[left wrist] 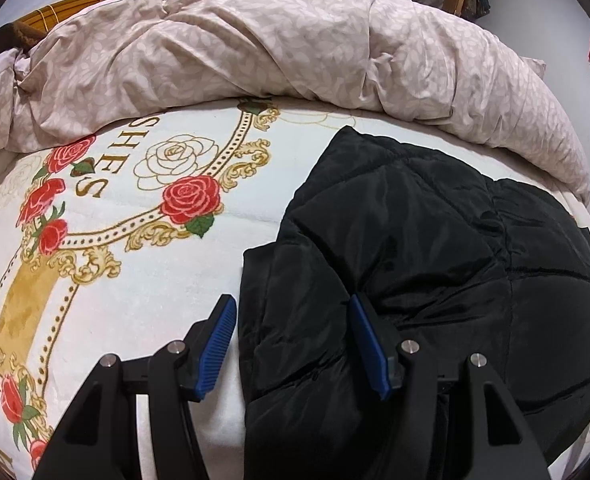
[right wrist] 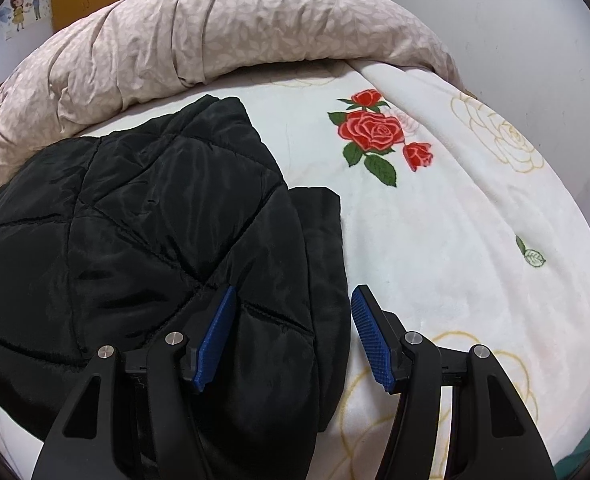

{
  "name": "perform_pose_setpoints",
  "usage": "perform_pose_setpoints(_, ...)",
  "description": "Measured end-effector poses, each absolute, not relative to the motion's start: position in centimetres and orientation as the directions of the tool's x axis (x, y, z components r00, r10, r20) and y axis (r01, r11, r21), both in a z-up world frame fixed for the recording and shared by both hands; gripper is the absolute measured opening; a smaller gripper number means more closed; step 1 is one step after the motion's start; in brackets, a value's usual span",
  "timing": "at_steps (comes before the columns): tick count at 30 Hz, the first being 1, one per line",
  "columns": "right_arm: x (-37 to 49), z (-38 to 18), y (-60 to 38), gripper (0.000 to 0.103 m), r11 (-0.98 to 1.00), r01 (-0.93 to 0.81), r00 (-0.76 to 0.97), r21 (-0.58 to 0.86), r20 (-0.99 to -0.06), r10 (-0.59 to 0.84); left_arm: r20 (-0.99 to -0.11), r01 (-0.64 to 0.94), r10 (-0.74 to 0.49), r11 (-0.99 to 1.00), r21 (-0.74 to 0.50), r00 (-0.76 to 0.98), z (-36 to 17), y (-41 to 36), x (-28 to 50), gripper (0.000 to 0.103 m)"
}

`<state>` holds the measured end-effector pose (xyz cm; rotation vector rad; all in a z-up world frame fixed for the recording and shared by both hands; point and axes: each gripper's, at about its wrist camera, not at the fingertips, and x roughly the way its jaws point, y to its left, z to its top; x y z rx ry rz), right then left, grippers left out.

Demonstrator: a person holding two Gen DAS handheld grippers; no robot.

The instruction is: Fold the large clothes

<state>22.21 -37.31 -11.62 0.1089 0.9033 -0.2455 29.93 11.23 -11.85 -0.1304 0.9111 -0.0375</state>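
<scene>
The black quilted jacket (left wrist: 435, 260) is lying partly folded on the bed's rose blanket (left wrist: 155, 280), both tools, left tool (left wrist: 293, 344) and right tool (right wrist: 293, 336), straddling its side edges with jaws apart, folding seemingly unfinished.

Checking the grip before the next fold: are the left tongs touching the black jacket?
Cannot tell. In the left wrist view the left tongs straddle the black jacket's edge, jaws apart, but whether the blue pads press the fabric isn't plain.
</scene>
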Motion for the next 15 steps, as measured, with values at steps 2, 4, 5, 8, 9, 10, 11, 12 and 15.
perform_pose_setpoints(2,22.4,-11.7,-37.4,0.06,0.967,0.256,0.587,-0.004,-0.794,-0.159,-0.79,-0.02,-0.088,0.992,-0.126,0.607,-11.9,11.2,30.2,0.061)
perform_pose_setpoints(4,22.6,-11.8,-37.5,0.06,0.967,0.254,0.582,-0.002,-0.798,-0.155,-0.795,-0.017,-0.09,0.992,-0.125,0.6,-12.1,11.0,30.4,0.061)
perform_pose_setpoints(5,22.7,-11.9,-37.5,0.06,0.967,0.254,0.58,-0.004,-0.8,-0.155,-0.797,-0.016,-0.092,0.992,-0.127,0.597,-12.2,11.0,30.6,0.061)
perform_pose_setpoints(8,23.2,-12.1,-37.5,0.061,0.968,0.25,0.571,-0.011,-0.806,-0.157,-0.803,-0.01,-0.099,0.992,-0.129,0.587,-12.3,10.9,31.1,0.061)
perform_pose_setpoints(9,23.3,-12.1,-37.5,0.061,0.968,0.251,0.568,-0.012,-0.808,-0.157,-0.806,-0.01,-0.097,0.992,-0.126,0.585,-12.3,10.8,31.3,0.061)
perform_pose_setpoints(10,23.3,-11.8,-37.4,0.061,0.966,0.257,0.567,-0.016,-0.807,-0.164,-0.81,-0.012,-0.093,0.992,-0.122,0.579,-12.0,10.8,31.4,0.059)
perform_pose_setpoints(11,23.1,-11.2,-37.3,0.061,0.965,0.26,0.575,-0.024,-0.8,-0.174,-0.811,-0.008,-0.095,0.992,-0.122,0.578,-11.6,10.7,31.4,0.051)
perform_pose_setpoints(12,22.8,-10.3,-37.1,0.061,0.966,0.257,0.595,-0.024,-0.784,-0.178,-0.807,0.003,-0.105,0.992,-0.127,0.581,-11.1,10.6,31.4,0.046)
perform_pose_setpoints(15,22.1,-7.9,-36.6,0.061,0.975,0.223,0.664,0.008,-0.734,-0.146,-0.783,0.018,-0.126,0.989,-0.145,0.609,-9.1,10.6,31.3,0.044)
